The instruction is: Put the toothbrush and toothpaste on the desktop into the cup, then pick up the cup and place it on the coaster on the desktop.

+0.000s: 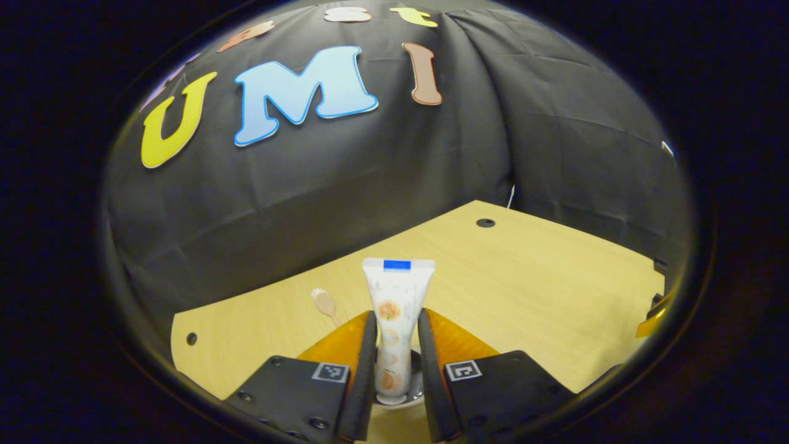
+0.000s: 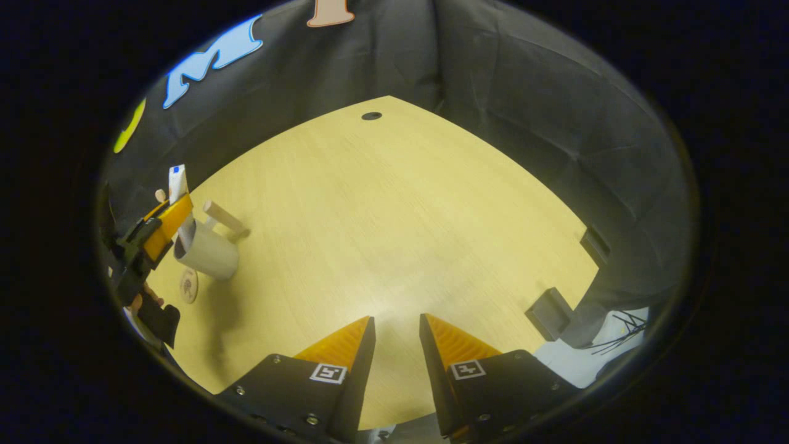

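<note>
While my left gripper (image 1: 396,345) pinches the upright toothpaste (image 1: 394,320) between its 2 fingers, cap down in the cup (image 2: 206,250), my right gripper (image 2: 397,336) hovers spread over the desktop (image 2: 400,216), well apart.

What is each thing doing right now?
toothpaste: upright, gripped, its cap end down in the cup
cup: standing on the desk, off the coaster
coaster: flat, bare
left gripper: shut on toothpaste
right gripper: open, empty
</note>
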`<action>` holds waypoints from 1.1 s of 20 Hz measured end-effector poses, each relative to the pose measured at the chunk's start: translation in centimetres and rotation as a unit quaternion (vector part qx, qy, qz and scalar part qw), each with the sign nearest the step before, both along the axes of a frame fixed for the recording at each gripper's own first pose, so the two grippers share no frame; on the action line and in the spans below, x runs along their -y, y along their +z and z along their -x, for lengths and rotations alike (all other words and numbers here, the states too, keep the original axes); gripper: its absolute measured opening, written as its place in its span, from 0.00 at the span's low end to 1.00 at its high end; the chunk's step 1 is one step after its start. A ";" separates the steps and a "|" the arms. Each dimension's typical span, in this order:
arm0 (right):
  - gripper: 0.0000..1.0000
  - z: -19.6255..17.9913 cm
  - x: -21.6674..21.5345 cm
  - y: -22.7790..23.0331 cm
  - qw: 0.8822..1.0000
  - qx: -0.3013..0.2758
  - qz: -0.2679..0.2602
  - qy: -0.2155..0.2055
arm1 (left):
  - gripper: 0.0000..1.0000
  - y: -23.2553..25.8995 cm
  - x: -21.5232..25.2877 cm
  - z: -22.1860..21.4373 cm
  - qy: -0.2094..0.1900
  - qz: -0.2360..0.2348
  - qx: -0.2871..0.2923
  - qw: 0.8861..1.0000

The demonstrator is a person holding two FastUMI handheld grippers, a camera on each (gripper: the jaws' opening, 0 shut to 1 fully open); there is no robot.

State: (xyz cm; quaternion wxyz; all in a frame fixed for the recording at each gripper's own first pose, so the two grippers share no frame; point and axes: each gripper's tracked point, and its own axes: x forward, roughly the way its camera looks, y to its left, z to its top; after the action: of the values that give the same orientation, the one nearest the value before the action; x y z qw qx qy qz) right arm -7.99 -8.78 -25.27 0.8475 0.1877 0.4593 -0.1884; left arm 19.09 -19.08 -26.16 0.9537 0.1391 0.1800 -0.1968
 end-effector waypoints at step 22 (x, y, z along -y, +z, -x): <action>0.46 -8.6 -2.9 4.3 0.968 0.071 0.026 0.241 | 0.94 1.4 -7.5 10.3 0.148 0.047 -0.053 0.987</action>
State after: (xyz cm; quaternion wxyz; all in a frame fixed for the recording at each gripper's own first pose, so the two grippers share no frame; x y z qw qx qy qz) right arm 0.62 -5.85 -20.96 0.9031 0.0626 0.4242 0.0233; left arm 8.77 -11.62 -24.76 0.9669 0.0557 0.2391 -0.0691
